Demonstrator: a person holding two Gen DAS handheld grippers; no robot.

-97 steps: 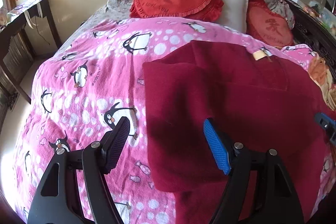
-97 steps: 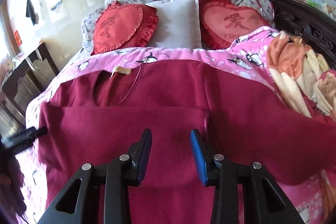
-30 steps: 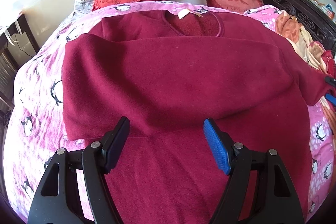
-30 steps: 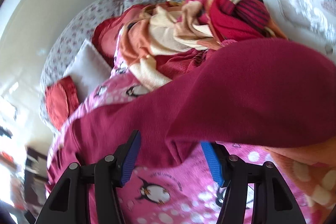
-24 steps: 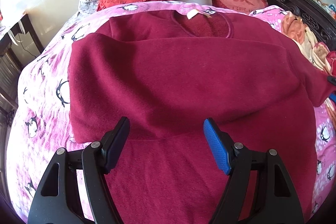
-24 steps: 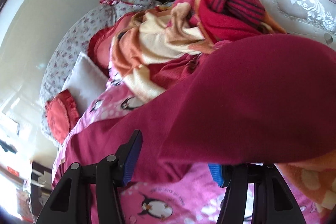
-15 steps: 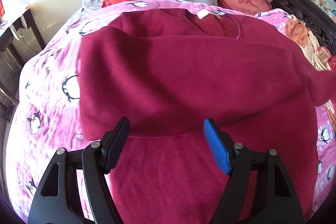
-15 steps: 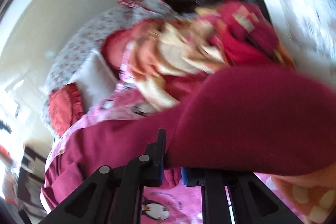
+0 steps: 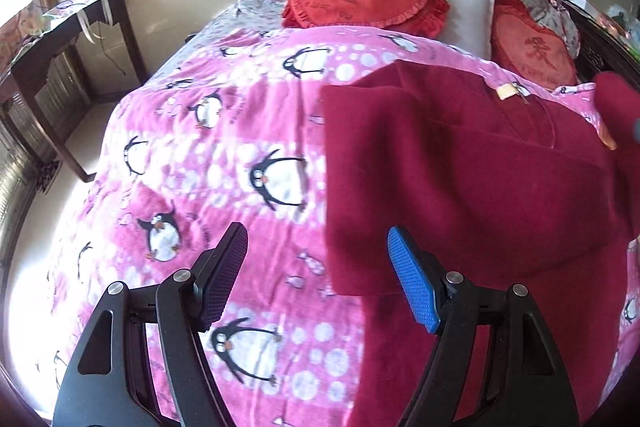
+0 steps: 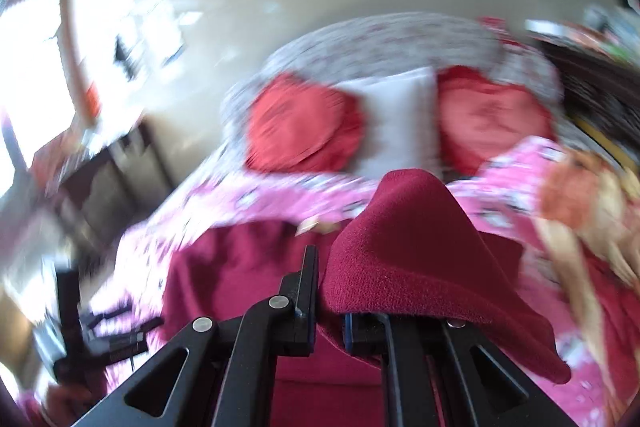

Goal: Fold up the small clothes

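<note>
Dark red fleece sweater (image 9: 460, 179) lies flat on the pink penguin blanket (image 9: 224, 163), neck label toward the pillows, left side already folded in so a straight edge runs down the body. Right sleeve (image 10: 404, 251) is lifted off the bed and draped over the right gripper (image 10: 330, 311), whose fingers are pinched shut on the fabric; judging by the pose, it is being carried across the body for the matching fold. Left gripper (image 9: 316, 279) hovers over the blanket just beside the folded edge, fingers spread wide, holding nothing, probably waiting to pin or smooth that side.

Right wrist view is heavily motion-blurred: cushions, bedside furniture and the orange clothes pile (image 10: 588, 211) are smears. The sleeve hides the blue finger pad and the cuff. In the left wrist view the sweater's hem is cut off behind the gripper, and the lifted sleeve barely shows at the right edge.
</note>
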